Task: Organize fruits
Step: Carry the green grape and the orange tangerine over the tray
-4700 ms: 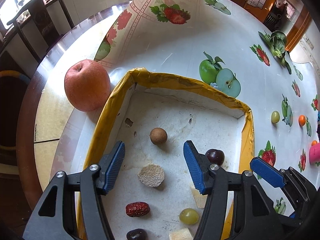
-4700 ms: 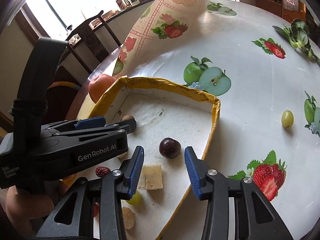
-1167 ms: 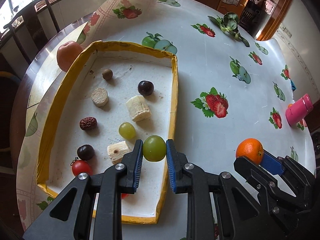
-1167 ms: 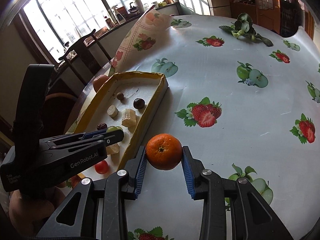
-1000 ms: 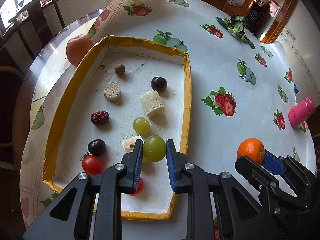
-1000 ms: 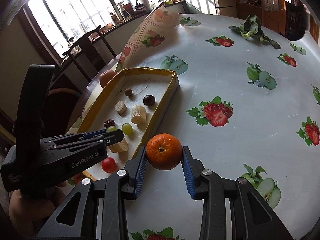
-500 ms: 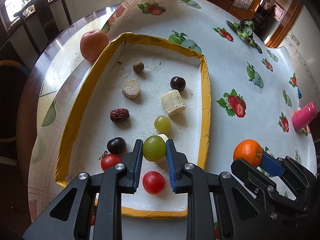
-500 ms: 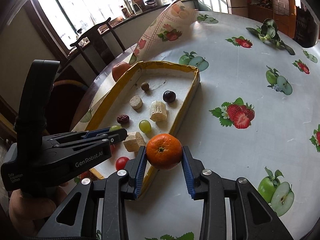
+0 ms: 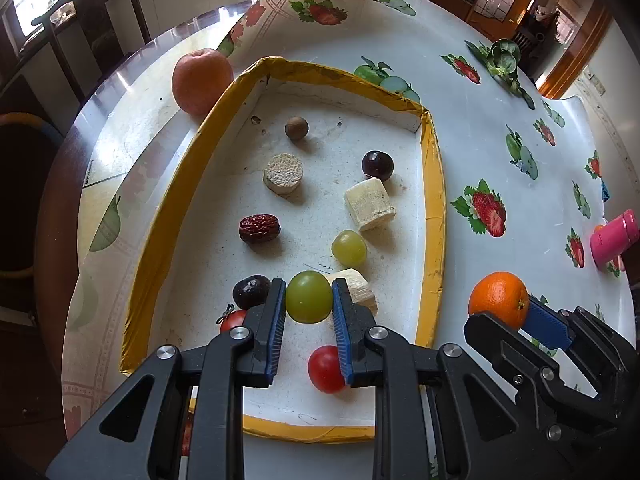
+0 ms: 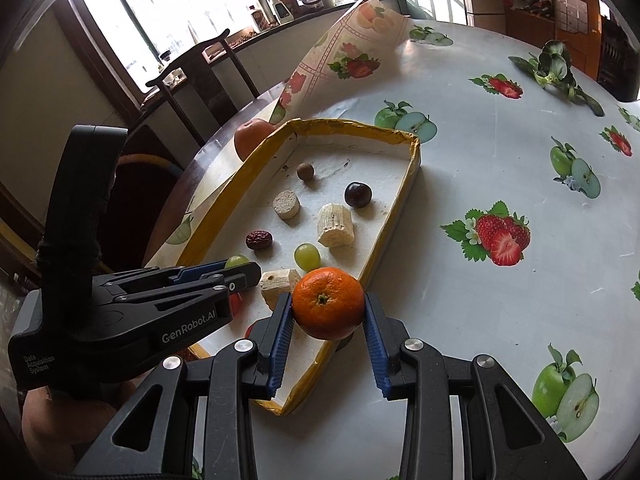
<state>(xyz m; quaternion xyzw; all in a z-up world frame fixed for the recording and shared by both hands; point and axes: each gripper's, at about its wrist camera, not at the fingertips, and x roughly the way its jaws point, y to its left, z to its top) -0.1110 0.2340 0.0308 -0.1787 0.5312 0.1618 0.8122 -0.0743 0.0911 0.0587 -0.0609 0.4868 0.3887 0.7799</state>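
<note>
Round table point(image 9: 460, 128) covered by a white oilcloth printed with apples and strawberries; a dark wooden chair point(image 10: 208, 72) and bright windows stand behind it. On the cloth lies a shallow white tray with a yellow rim point(image 9: 434, 208). The left gripper point(image 9: 309, 305) is held over the near part of the tray, its blue-padded jaws closed most of the way on a large green grape point(image 9: 309, 297), which is clamped between the pads. The right gripper point(image 10: 328, 322) is positioned at the tray's near right edge, jaws parted moderately and pressed against both sides of a small orange point(image 10: 328, 303).

Inside the tray: a brown round fruit point(image 9: 297, 128) near the far wall, a pale round slice point(image 9: 283, 173), a dark cherry point(image 9: 377, 165), a pale cut chunk point(image 9: 370, 204), a red date point(image 9: 259, 228), a second green grape point(image 9: 349, 248), another pale chunk point(image 9: 356, 284) just right of the held grape, a dark round fruit point(image 9: 251, 291), and two cherry tomatoes point(image 9: 326, 369) point(image 9: 234, 320). A large apple point(image 9: 201, 80) rests outside the tray's far left corner. A pink container point(image 9: 614, 240) lies at the table's right side, and a leafy green vegetable point(image 10: 554, 66) sits farther away.
</note>
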